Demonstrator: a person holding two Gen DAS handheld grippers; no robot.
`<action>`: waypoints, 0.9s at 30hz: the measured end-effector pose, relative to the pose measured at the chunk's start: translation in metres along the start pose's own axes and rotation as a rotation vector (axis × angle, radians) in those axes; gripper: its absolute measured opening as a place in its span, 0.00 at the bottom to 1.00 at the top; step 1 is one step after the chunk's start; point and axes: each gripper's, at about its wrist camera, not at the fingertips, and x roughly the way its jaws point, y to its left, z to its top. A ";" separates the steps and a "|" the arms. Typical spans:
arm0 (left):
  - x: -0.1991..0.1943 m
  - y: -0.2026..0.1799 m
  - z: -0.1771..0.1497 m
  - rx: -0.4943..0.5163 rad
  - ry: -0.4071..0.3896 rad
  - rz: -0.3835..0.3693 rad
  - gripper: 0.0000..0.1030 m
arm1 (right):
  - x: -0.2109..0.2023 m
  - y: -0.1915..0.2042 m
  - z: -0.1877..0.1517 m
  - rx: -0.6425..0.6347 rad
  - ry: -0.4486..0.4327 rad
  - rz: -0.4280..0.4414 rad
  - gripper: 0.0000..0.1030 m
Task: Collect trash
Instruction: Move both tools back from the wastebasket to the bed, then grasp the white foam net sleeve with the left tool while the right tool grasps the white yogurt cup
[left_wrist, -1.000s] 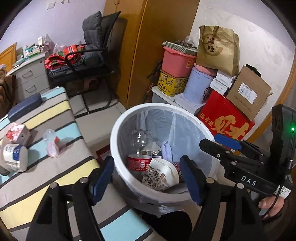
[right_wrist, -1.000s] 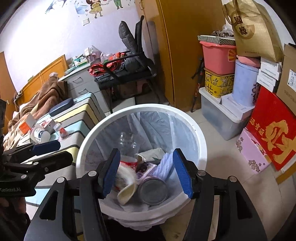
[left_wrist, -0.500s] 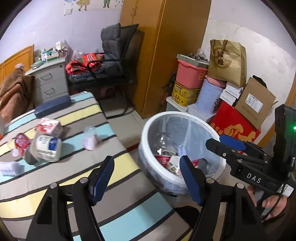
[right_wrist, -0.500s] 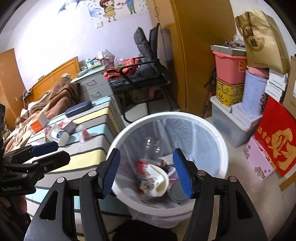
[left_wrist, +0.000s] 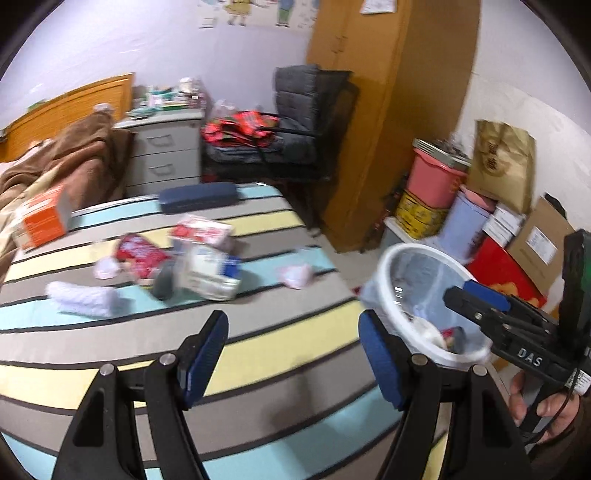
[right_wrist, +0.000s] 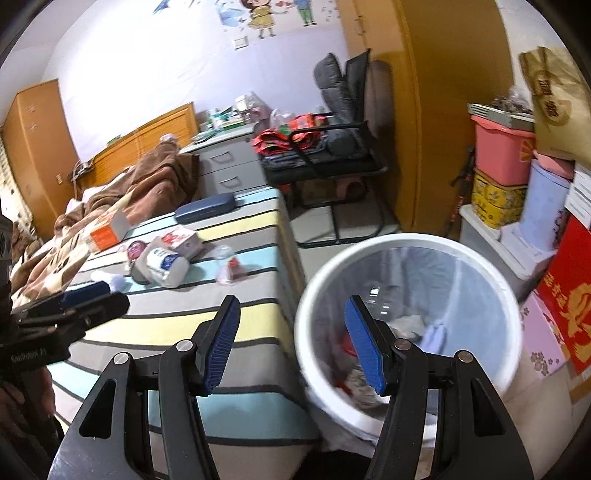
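A white bin (right_wrist: 408, 328) lined with a clear bag stands by the striped bed and holds several pieces of trash; it also shows in the left wrist view (left_wrist: 417, 295). On the bed lie a white and blue pouch (left_wrist: 208, 271), a red packet (left_wrist: 142, 256), a white and red carton (left_wrist: 203, 232), a crumpled plastic cup (left_wrist: 295, 275), a white tissue roll (left_wrist: 83, 299) and an orange box (left_wrist: 40, 221). My left gripper (left_wrist: 293, 358) is open and empty over the bed. My right gripper (right_wrist: 291, 341) is open and empty at the bin's near rim.
A dark blue case (left_wrist: 197, 195) lies at the bed's far end. A grey drawer unit (left_wrist: 164, 151) and a black chair (left_wrist: 291, 140) piled with clothes stand behind. Boxes and tubs (left_wrist: 480, 206) are stacked against the right wall beside a wooden wardrobe (left_wrist: 373, 122).
Both grippers have swung left and pulled back from above the bin. The left view now looks over the bed and its litter; the bin has slid to the right.
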 end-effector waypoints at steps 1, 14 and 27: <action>-0.002 0.010 0.000 -0.016 -0.002 0.009 0.73 | 0.003 0.005 0.001 -0.011 0.001 0.011 0.59; -0.011 0.113 -0.005 -0.178 0.010 0.132 0.73 | 0.042 0.064 0.016 -0.137 0.054 0.097 0.59; 0.017 0.186 0.001 -0.340 0.069 0.153 0.73 | 0.092 0.110 0.029 -0.319 0.146 0.192 0.59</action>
